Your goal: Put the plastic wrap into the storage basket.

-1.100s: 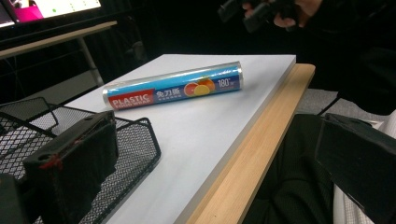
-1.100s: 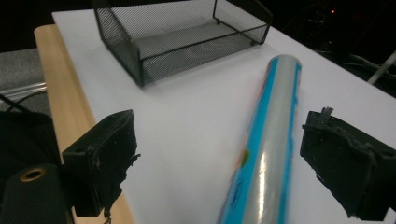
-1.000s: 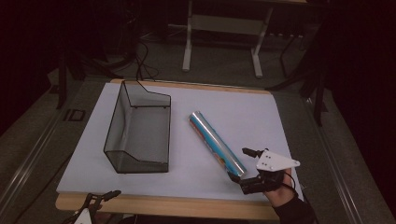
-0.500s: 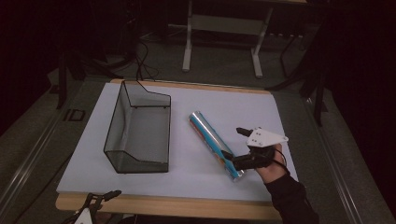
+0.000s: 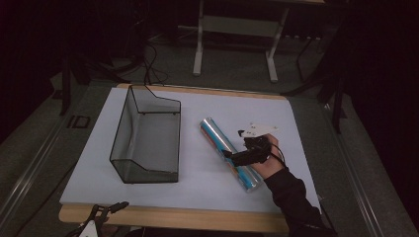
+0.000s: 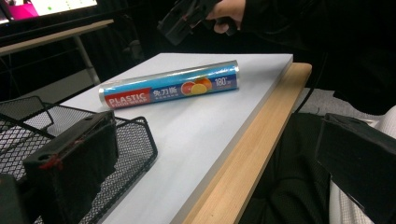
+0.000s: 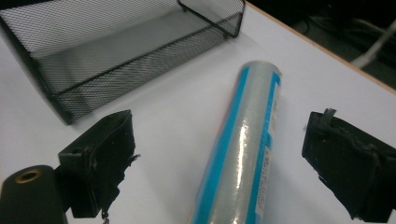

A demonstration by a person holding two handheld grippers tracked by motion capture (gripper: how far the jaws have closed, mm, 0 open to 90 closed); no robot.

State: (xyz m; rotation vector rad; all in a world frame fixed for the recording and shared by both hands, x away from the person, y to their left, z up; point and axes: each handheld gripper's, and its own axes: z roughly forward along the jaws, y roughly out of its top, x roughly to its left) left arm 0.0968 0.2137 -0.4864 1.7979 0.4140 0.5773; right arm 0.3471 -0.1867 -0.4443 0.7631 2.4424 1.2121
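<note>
A roll of plastic wrap (image 5: 229,153) lies slantwise on the white worktop (image 5: 296,148), right of centre in the high view, its upper end toward a black mesh tray (image 5: 146,138) that sits well apart at centre left. The right gripper (image 5: 236,157) hangs over the roll's middle; in the right gripper view its fingers (image 7: 95,161) stand released, one on each side of the roll (image 7: 240,154), not touching it. The left gripper (image 5: 106,210) waits at the bottom left of the high view, off the worktop's wooden edge; in the left gripper view its fingers (image 6: 70,168) are spread wide with nothing between them, and the roll (image 6: 170,88) lies across the upper middle of that frame with the tray (image 6: 135,140) at lower left. The roll looks light and stiff, a rigid tube under a glossy printed skin, so it will likely be slippery and inclined to roll away if nudged sideways. The best hold is probably across its width near mid-length, where it should balance, squeezing firmly enough to stop it sliding yet not so hard as to dent the tube.
</note>
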